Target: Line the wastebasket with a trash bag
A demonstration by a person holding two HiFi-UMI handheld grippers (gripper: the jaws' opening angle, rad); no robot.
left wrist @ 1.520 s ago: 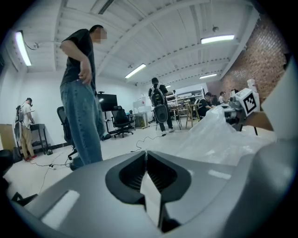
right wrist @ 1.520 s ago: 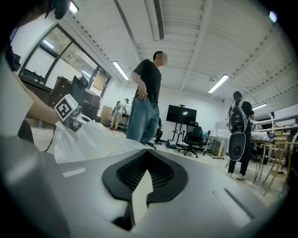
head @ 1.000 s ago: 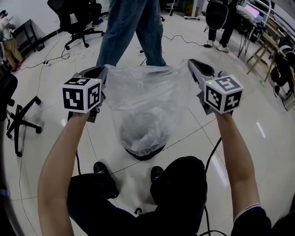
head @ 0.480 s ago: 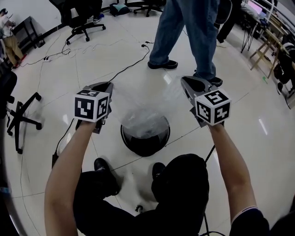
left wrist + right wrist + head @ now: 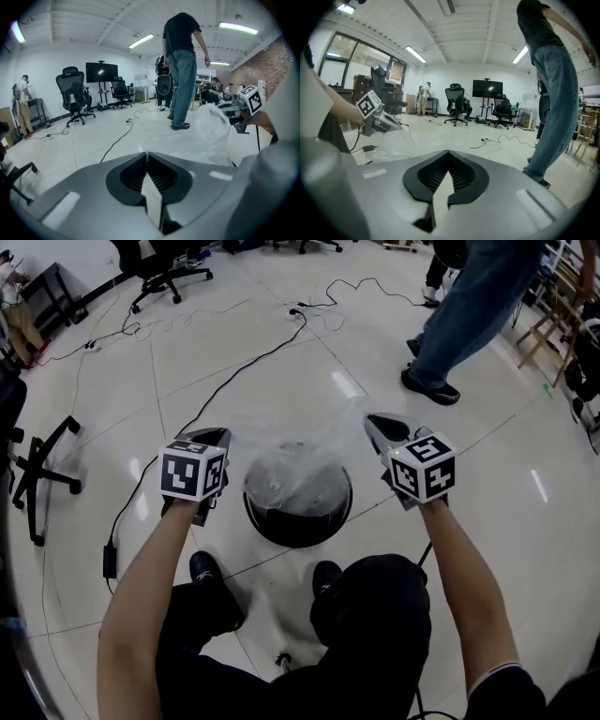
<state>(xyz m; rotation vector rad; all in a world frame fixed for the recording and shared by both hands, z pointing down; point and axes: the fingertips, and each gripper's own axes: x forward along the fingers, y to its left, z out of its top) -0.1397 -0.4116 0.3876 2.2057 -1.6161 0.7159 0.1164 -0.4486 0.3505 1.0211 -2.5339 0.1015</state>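
1. Clear plastic, thin and crumpled: the trash bag [image 5: 295, 463] hangs over the black wastebasket [image 5: 298, 534]. Its bunched lower part lies down inside the wastebasket's round opening, and its upper part rises above the rim.
2. The left gripper [image 5: 219, 435] is just beside the wastebasket's left side, its tip a little above the rim. Its jaws are clenched together on the bag's left edge. In the left gripper view the film spreads away from the closed tips toward the wastebasket.
3. The right gripper [image 5: 374, 421] is just beside the wastebasket's right side, tip angled in toward it. Its jaws are likewise pressed together, pinching the bag's right edge — the head view shows the film running up to the tip.
4. The bag therefore lies between the two grippers, directly over the wastebasket. Its long axis at the top runs from left to right across the opening, from one gripper tip to the other. The closed end points down into the wastebasket and the mouth faces up.
5. Around the wastebasket is a white tiled floor [image 5: 281, 352]. The wearer's two dark shoes [image 5: 202, 568] sit on its near side. A black cable [image 5: 234, 381] trails off on its far-left side. A person in jeans [image 5: 473, 306] stands well beyond it to the far right, and an office chair [image 5: 159, 268] stands well apart at the far left.
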